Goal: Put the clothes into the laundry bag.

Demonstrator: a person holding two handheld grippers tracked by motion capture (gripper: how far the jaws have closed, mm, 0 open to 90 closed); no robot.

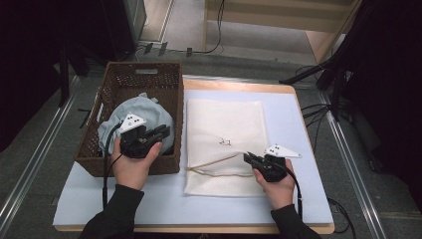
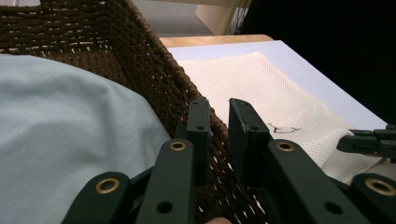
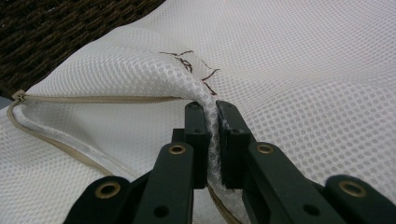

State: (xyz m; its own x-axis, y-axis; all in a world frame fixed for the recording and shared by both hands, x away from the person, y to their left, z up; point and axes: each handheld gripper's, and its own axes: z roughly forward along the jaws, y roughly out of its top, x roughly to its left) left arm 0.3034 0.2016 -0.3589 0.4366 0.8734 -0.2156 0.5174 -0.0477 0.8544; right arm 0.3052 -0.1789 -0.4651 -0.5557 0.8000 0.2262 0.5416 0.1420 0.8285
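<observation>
Nearest the table's (image 1: pixel 298 209) front edge, the person's two hands come in. The right hand (image 1: pixel 276 186) rests toward the front right, and its right gripper (image 1: pixel 250 159) points left across the table, jaws pressed together on a fold of the white mesh laundry bag (image 1: pixel 224 124). In the right gripper view the pinched mesh (image 3: pixel 212 140) rises between the pads, and the bag's beige zipper (image 3: pixel 93 99) stands open beside it, so the top layer is lifted to make a mouth.

The bag lies flat along the middle of the table, its opening at the front end.

The left hand (image 1: pixel 132 167) sits at the front wall of the brown wicker basket (image 1: pixel 104 94), which stands on the left side of the table, just beside the bag. The left gripper (image 1: pixel 165 131) hangs level over the basket's right wall, pointing toward the bag; its jaws stand a little apart with nothing between them. Beneath and beside it a pale blue garment (image 1: pixel 149 112) lies bundled in the basket.

The step in hand looks like holding the bag open while the garment is fetched. Next, the left gripper would need to dip into the basket, pinch the blue cloth, and carry it to the opening while the right gripper keeps its hold.
</observation>
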